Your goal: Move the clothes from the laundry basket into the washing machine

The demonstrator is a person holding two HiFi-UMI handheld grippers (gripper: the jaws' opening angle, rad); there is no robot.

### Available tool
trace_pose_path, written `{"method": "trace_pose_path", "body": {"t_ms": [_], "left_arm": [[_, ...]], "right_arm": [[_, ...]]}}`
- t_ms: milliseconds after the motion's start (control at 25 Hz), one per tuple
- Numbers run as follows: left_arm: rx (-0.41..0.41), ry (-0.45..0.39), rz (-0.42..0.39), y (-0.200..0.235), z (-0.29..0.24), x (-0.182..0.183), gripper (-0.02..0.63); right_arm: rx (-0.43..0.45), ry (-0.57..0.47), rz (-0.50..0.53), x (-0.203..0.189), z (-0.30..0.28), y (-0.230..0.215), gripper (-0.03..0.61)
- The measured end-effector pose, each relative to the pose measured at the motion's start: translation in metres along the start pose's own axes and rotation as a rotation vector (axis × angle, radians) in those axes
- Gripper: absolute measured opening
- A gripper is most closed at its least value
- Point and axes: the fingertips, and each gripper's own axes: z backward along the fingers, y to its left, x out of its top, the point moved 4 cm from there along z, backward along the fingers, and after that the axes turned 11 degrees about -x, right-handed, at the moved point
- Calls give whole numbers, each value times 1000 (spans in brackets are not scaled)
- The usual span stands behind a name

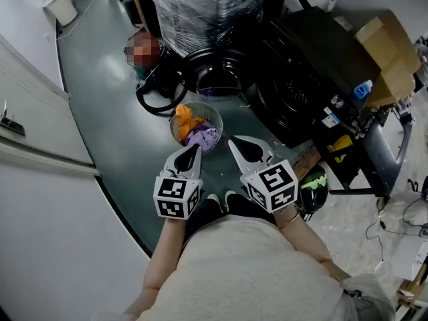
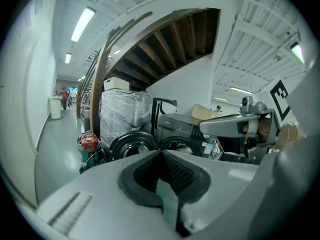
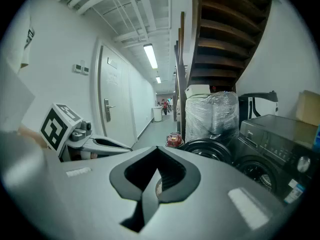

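A round wire laundry basket (image 1: 215, 116) stands on the green floor, holding an orange garment (image 1: 186, 120) and a purple one (image 1: 203, 137). Just behind it is the black washing machine (image 1: 297, 85), its round door (image 1: 215, 72) swung open. My left gripper (image 1: 194, 150) is shut and empty, with its tip over the basket's near rim. To the basket's right, my right gripper (image 1: 235, 142) is also shut and empty. In the left gripper view the shut left gripper (image 2: 161, 155) faces the door (image 2: 132, 143) and the drum opening (image 2: 178, 146). The right gripper (image 3: 157, 152) shows shut in its own view.
A plastic-wrapped pallet (image 1: 204, 5) stands behind the washing machine. Left of the door, a black hose (image 1: 159, 95) and a red vacuum (image 2: 88, 140) sit on the floor. A cardboard box (image 1: 388, 52) tops the machine. A white wall with a door (image 1: 27, 132) runs along the left.
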Motion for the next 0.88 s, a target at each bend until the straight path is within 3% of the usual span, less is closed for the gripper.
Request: {"method": "trace_pose_path", "body": {"t_ms": [240,520,880], "left_arm": [[22,-38,46,14,3,0,0],[33,-70,54,28,10,5,0],[18,-47,64,45,-1,3,0]], "right_arm": [[-8,27,3,-5,-10,0,21],[-16,2,-99,-1,-17,0,23],[-25,27,-82,-5,-36,-11,23]]}}
